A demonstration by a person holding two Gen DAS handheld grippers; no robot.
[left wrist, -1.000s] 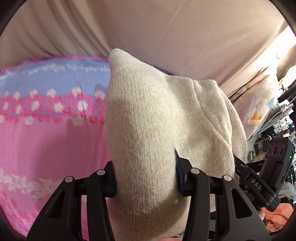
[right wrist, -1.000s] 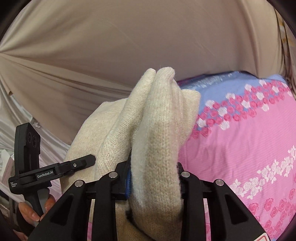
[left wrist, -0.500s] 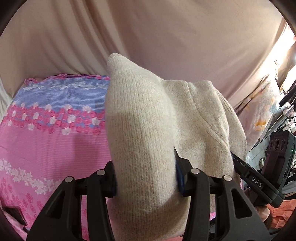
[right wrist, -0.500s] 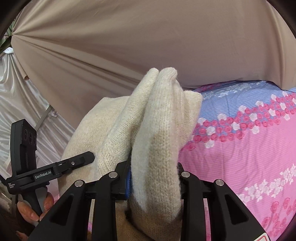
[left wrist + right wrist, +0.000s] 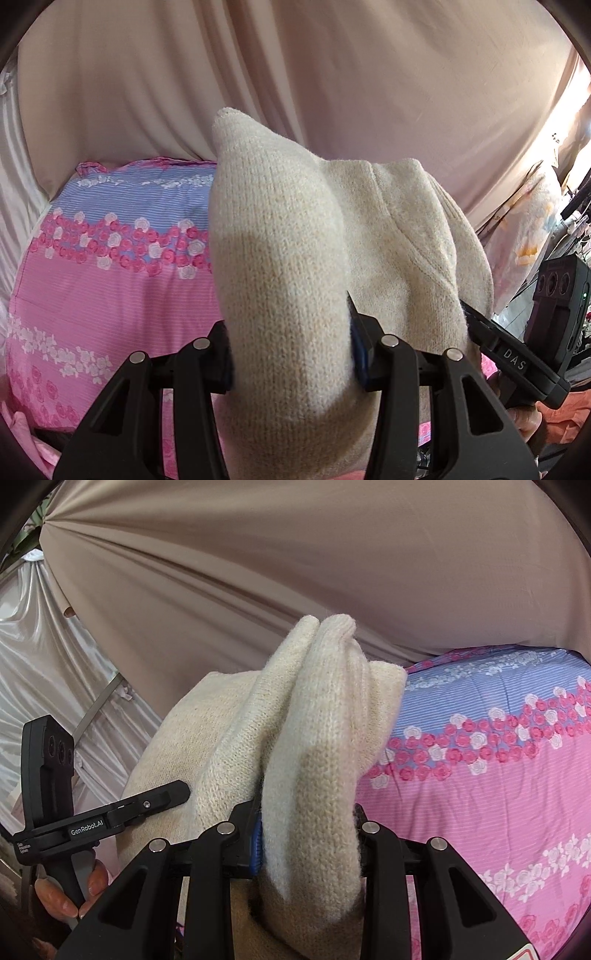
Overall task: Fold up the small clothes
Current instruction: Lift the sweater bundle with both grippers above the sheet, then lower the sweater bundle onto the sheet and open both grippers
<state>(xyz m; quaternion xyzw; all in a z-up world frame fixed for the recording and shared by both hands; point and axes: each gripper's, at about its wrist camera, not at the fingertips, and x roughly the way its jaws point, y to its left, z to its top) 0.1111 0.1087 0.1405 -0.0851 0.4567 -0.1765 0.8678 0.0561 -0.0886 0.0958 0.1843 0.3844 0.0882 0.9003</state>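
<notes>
Since a second ago both grippers have carried the cream knit garment point(image 5: 295, 280) back from the bed point(image 5: 110, 295): more of the pink and blue flowered sheet now shows in both views, with its far edge and a crumpled corner against the beige curtain point(image 5: 332, 92) visible from the left wrist. The grip on the knit looks unchanged.

The left gripper point(image 5: 291, 354) has its jaws clenched on a thick fold of the garment, which rises from them to a rounded point. The right gripper point(image 5: 306, 834) likewise grips a doubled fold, with two rounded tips standing side by side above the jaws. The garment hangs between the two grippers, held up off the sheet.

The bed fills the lower left of the left view and the right of the right view. Draped beige cloth closes off the space behind it.

The left view alone shows a cluttered strip at the far right, with a pale flowered cloth point(image 5: 532, 236) and an orange fabric point(image 5: 561, 421) low at the edge; the right gripper's body point(image 5: 517, 365) juts in there too. The right view alone shows silvery satin drapery point(image 5: 40, 657) at the left, and a hand point(image 5: 66, 893) around the left gripper's handle point(image 5: 59, 775).

The sheet lies bare ahead of the garment up to the curtain.
</notes>
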